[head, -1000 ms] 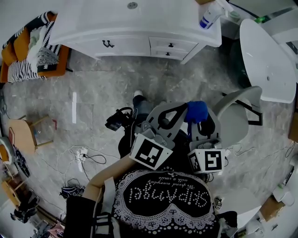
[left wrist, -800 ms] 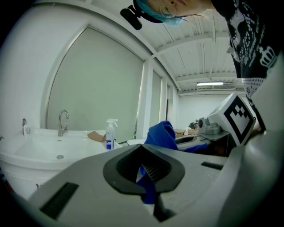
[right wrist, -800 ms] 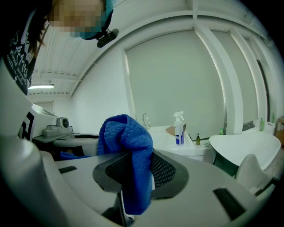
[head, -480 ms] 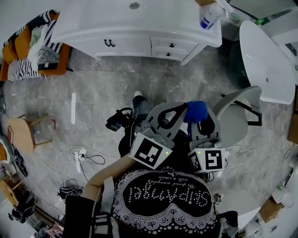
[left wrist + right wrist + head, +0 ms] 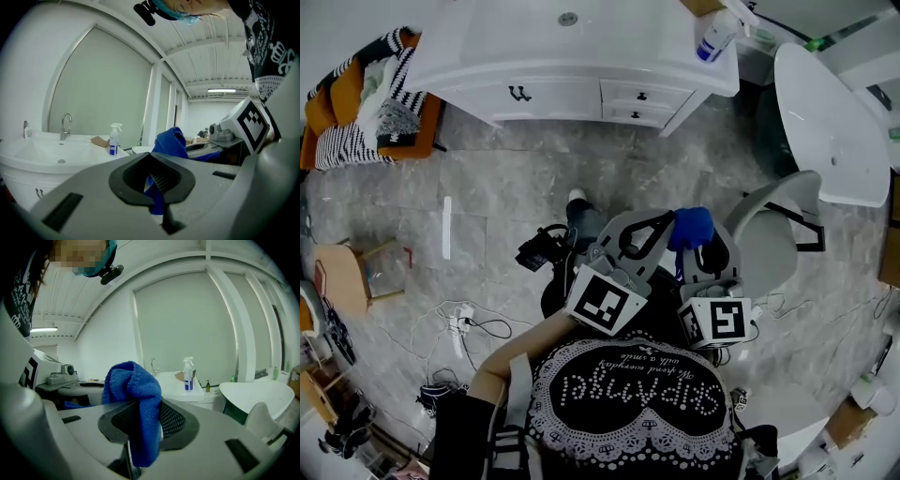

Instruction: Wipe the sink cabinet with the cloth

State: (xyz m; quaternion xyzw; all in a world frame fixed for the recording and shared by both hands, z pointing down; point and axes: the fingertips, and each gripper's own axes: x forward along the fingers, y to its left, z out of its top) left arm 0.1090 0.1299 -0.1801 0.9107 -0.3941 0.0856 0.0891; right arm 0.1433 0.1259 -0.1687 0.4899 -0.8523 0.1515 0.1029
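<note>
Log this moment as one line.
phase: before wiping | left gripper: shut on blue cloth | right gripper: shut on blue cloth | sink cabinet: ahead, apart from both | spray bottle: on cabinet top

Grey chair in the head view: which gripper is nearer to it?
Right. Both grippers clamp the blue cloth, but the right gripper sits just left of the grey chair, while the left gripper is on its far side, farther left.

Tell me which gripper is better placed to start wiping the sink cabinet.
Probably right. The right gripper is shut on the bulk of the blue cloth; the left gripper seems to pinch only a thin strip. The sink cabinet lies ahead of both.
</note>
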